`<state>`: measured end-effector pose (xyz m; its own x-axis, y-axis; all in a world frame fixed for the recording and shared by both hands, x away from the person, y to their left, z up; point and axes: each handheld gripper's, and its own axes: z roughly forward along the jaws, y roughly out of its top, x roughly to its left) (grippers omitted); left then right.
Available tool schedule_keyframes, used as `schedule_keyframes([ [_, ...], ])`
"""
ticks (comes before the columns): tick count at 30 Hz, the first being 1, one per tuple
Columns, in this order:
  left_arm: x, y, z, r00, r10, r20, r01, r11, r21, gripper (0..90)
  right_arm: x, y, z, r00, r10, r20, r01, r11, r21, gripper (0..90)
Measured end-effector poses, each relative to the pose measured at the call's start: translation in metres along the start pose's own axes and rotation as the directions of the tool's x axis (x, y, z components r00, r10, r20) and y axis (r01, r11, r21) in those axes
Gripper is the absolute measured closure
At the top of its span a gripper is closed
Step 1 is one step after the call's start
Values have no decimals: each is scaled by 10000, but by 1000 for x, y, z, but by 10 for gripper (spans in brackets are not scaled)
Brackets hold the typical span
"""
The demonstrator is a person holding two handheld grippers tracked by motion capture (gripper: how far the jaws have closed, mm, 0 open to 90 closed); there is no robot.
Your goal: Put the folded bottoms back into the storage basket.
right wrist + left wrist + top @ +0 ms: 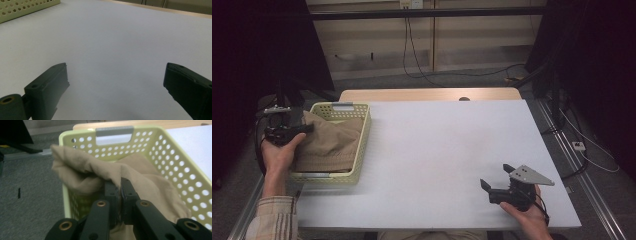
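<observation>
Landmark for all positions: the pale yellow perforated basket (pixel 360 145), which sits at the left edge of the white counter (pixel 437 155).

My left gripper (pixel 307 128) is at the basket's left rim, pointing in over it. In the left gripper view its 2 jaws stand nearly together, pinching a fold of the tan cloth (pixel 100 173) between the pads. The pinched fold lies just inside the basket's left wall, where the cloth spills over the rim and hangs partly outside. The rest of the cloth fills the basket's interior, bunched and wrinkled, reaching up toward the far wall with the grey handle insert (pixel 114 130). From the high view the cloth (pixel 329 142) covers most of the basket floor.

My right gripper (pixel 495 180) is well apart from the basket, far to its right, near the counter's front-right corner. My right hand (pixel 527 215) holds it low over the counter. In the right gripper view the 2 jaws stand wide apart with nothing between them, bare white counter ahead, and a corner of the basket (pixel 27 7) at upper left.

My left hand (pixel 279 152) grips the left gripper's body just outside the basket's left wall; a plaid sleeve (pixel 272 217) shows below it.
</observation>
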<state>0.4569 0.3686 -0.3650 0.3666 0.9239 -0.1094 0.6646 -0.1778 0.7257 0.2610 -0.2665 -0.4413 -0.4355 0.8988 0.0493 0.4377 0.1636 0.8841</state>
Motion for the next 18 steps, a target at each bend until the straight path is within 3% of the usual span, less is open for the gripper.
schedule_keyframes([
  [3, 2, -2, 1, 9998, -127, -139, 129, 9998, 126, 864, -1, 0, 0, 10000, -23, 5, 23, 10000, -9, 57],
  [7, 5, -3, 5, 9978, -116, -649, 148, 9987, 490, 864, 0, 0, 0, 10000, -35, 11, 35, 10000, 46, 58],
  [10, 6, -3, 9, 9962, -408, -766, 457, 9969, 637, 865, 0, 0, 0, 10000, -44, 24, 43, 10000, 33, 58],
  [18, 8, 0, 22, 9952, -491, -848, 563, 9949, 837, 865, 0, 0, 0, 10000, -18, 16, 18, 10000, 10, 58],
])
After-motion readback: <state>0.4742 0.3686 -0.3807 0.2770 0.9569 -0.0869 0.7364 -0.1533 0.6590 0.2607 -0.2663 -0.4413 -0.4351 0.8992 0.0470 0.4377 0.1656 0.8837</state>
